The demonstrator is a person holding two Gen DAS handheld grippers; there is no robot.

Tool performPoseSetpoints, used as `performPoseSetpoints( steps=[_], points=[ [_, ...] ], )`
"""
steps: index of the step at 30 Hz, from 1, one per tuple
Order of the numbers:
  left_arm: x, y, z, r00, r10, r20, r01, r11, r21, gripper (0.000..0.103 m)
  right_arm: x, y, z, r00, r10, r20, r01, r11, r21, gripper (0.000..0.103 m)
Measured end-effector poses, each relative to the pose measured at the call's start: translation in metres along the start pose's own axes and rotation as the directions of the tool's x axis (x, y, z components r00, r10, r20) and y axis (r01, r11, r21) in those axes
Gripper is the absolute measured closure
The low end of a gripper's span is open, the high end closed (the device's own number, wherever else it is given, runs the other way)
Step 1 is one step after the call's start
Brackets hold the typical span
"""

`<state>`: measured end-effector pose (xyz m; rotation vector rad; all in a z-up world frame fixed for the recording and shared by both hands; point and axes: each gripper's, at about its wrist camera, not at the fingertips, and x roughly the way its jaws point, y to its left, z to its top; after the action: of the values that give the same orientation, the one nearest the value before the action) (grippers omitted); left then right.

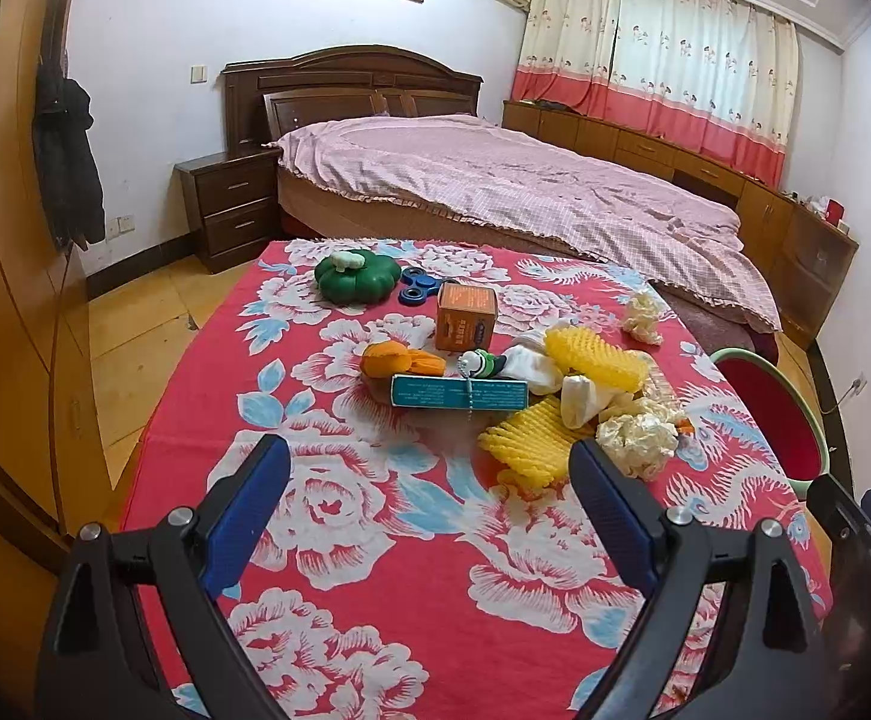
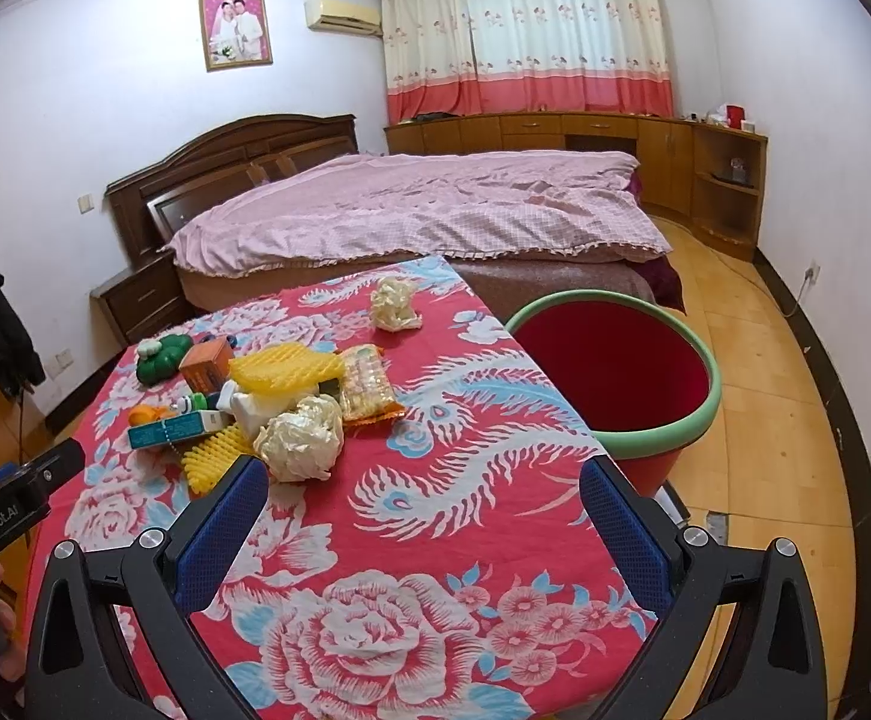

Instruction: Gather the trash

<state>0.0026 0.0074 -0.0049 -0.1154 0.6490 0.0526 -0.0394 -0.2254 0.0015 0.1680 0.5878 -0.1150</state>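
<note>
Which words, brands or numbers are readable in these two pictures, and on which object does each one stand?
"GenRobot.AI": white letters on the black body of the left hand-held gripper, seen at the left edge of the right wrist view.
Orange box: dark print on its front, too blurred to read.
Teal box: lines of small white print, too small to read.
Yellow snack packet: print not readable.
Framed photo: no readable text.

"GenRobot.AI" stands in white on the black body of the left gripper (image 2: 21, 504); box print unreadable.
</note>
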Motion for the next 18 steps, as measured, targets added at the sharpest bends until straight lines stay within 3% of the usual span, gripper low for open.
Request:
performPoseSetpoints(
  steps=[18],
  points=[
    [0.0005,0.0012,-0.0003,1.0,0.001,-0.002,-0.001,1.0,-0.003,0.009,0.0014,-0.002,-0.0002,1.0,-0.002,-0.004,0.002,1.0,0.001,0.0]
  ],
)
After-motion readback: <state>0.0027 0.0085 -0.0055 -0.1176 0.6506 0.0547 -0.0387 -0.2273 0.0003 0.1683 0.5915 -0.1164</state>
